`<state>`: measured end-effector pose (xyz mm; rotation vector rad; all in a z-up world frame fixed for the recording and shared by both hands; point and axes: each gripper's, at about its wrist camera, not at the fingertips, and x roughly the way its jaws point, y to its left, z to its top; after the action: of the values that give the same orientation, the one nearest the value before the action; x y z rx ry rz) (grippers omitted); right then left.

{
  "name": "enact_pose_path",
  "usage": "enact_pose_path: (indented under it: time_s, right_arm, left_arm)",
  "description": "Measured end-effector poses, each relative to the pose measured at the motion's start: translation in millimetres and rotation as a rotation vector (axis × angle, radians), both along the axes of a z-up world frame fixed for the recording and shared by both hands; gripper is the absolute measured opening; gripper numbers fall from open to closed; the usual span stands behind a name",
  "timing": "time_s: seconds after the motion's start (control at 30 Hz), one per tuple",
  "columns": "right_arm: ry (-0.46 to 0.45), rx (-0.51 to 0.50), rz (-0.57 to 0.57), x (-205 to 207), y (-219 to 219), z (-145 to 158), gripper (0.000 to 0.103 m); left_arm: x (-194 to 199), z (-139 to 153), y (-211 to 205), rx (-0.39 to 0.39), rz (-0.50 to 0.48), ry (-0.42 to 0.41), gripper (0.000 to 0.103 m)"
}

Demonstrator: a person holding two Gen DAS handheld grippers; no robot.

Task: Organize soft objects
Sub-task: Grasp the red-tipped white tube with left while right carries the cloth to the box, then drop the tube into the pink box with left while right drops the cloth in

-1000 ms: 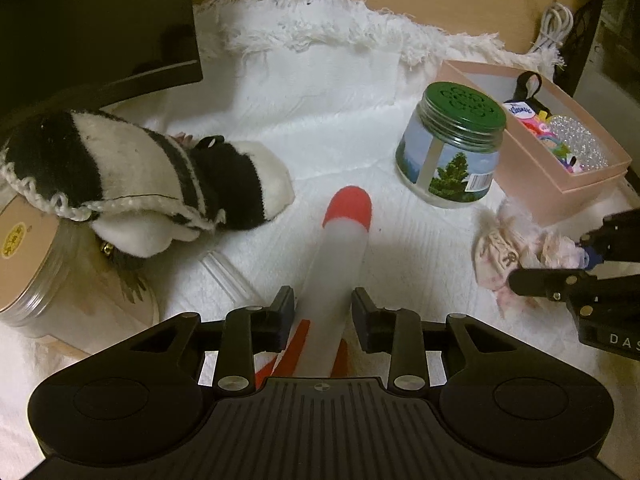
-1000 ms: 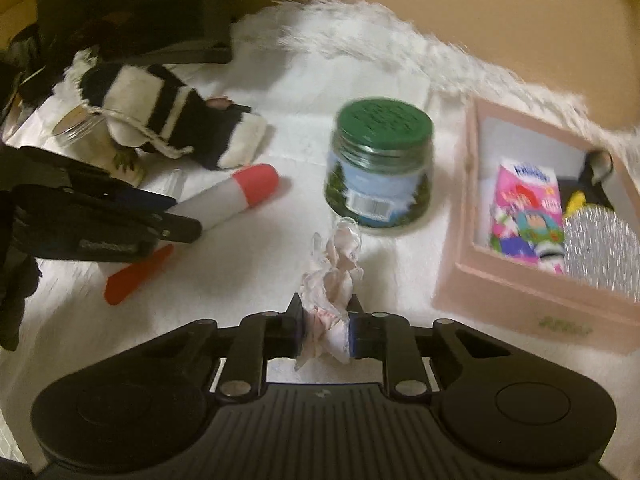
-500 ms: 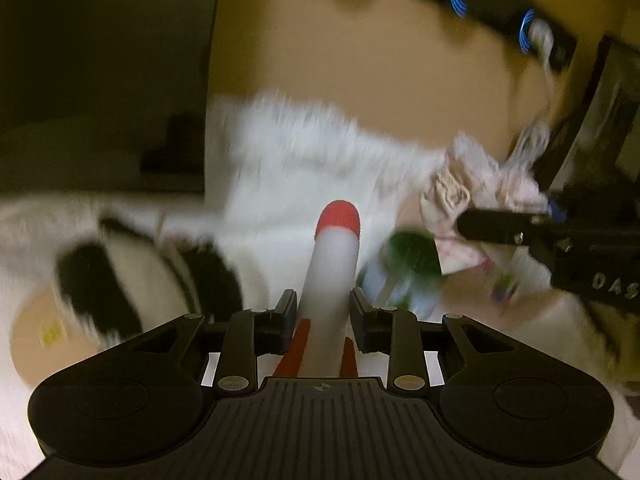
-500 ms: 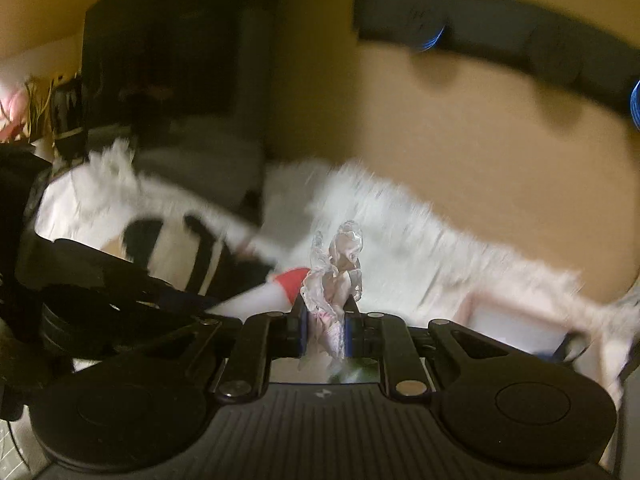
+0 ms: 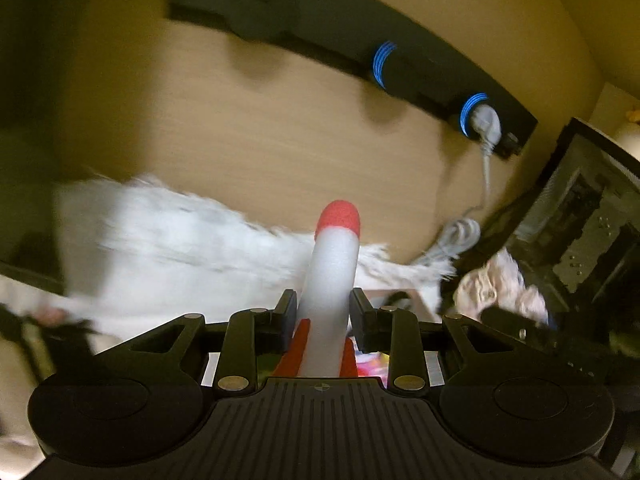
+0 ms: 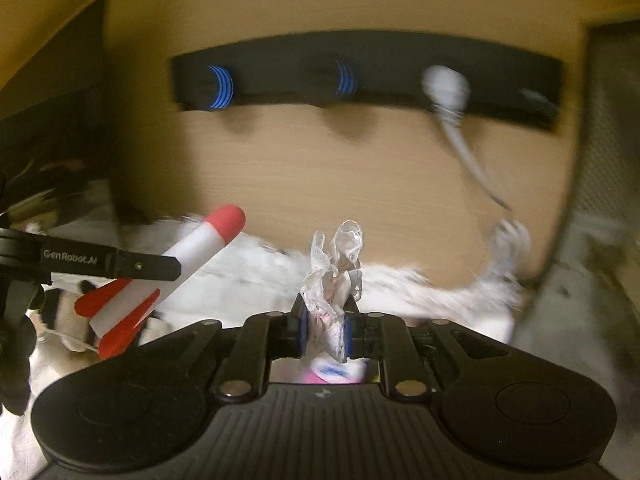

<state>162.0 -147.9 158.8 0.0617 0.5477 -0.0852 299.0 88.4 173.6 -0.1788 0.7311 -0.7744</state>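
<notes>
Foam rocket (image 5: 334, 276): centre frame, clamped in left hand-held gripper (image 5: 323, 316), lifted.
Crumpled pink cloth (image 6: 334, 280): centre frame, pinched by right hand-held gripper (image 6: 325, 330), lifted.
Progress: both picked up; placement apparently remains.
Striped plush (image 6: 66, 316): lower left, unsorted.

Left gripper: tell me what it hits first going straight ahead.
Probably the tan wooden back panel, above the fringed white cloth. The white foam rocket with the red tip in the left gripper would touch first; depth is unclear.

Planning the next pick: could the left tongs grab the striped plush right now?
Probably not: the left tongs are shut on the foam rocket and lifted above the striped plush.
</notes>
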Motion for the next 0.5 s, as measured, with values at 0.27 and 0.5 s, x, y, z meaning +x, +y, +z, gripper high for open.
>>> enact_pose_path:
  time_s: [0.27,0.5]
  right_arm:
    - [0.061,0.008,-0.132,-37.8,-46.0,-21.7,0.016]
    - [0.105,0.031,-0.146,-43.0,-56.9,-38.1,0.016]
  left_arm:
    - [2.6,-35.8,-89.0,-0.051,-0.033,0.132,0.034]
    - [7.9,-69.2,-109.1,0.003,0.014,0.246,0.034]
